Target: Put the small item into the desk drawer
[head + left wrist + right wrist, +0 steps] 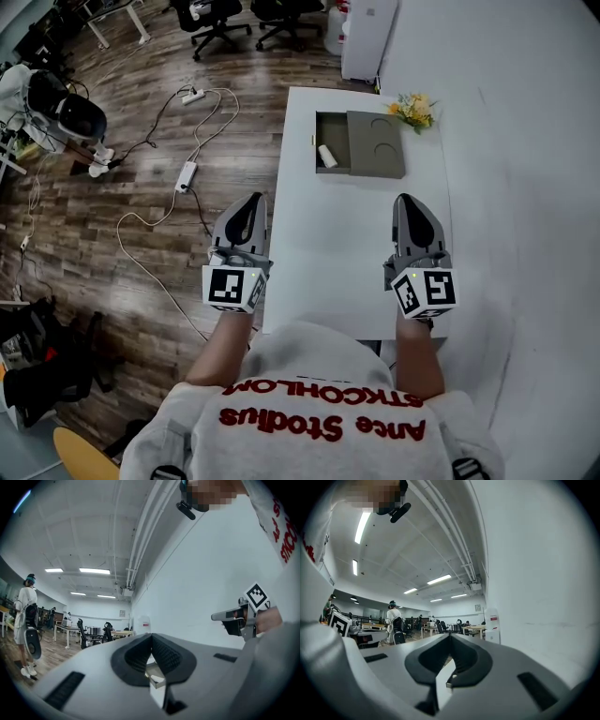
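A grey desk drawer unit (377,145) sits at the far end of the white desk (328,253). Its drawer (332,127) is pulled out to the left, and a small white item (326,156) lies inside it. Both grippers hover over the near half of the desk, well short of the drawer. My left gripper (255,198) is at the desk's left edge, shut with nothing in it. My right gripper (404,199), near the right edge, is also shut and holds nothing. In each gripper view the dark pads (164,656) (464,658) meet at the tips.
A small bunch of yellow flowers (412,110) lies right of the drawer unit. A white wall (525,187) runs along the desk's right side. On the wooden floor to the left lie a power strip (186,175) and cables. Office chairs (217,21) stand beyond.
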### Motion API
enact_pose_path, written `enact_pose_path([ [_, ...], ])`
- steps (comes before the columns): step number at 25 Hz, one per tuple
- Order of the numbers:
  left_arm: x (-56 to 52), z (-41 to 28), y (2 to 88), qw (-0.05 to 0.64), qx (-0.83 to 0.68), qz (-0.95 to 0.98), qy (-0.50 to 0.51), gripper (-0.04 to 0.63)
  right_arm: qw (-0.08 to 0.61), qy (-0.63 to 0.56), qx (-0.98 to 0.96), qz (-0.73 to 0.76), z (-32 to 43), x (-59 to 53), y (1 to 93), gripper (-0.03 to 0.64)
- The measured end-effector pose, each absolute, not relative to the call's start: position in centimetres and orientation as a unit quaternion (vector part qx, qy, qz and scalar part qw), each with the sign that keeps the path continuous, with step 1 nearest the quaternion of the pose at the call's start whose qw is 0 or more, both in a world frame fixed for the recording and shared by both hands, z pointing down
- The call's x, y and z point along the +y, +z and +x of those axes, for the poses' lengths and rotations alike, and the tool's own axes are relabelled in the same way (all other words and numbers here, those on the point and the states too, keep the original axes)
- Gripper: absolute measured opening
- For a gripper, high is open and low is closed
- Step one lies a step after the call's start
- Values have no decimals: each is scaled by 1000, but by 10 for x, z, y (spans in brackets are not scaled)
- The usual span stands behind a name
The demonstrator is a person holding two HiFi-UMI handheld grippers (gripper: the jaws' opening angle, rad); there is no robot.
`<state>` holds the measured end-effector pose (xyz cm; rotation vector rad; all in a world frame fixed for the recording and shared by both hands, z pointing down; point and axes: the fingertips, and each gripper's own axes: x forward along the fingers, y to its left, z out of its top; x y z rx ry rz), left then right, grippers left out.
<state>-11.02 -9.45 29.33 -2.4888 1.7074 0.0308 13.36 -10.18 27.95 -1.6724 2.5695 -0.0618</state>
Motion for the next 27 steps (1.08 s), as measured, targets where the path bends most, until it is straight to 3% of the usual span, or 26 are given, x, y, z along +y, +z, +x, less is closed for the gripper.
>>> enact_pose_path([
  [27, -74, -103, 278, 74, 558, -826, 12, 8, 52, -14, 838, -544, 138, -77, 263, 5],
])
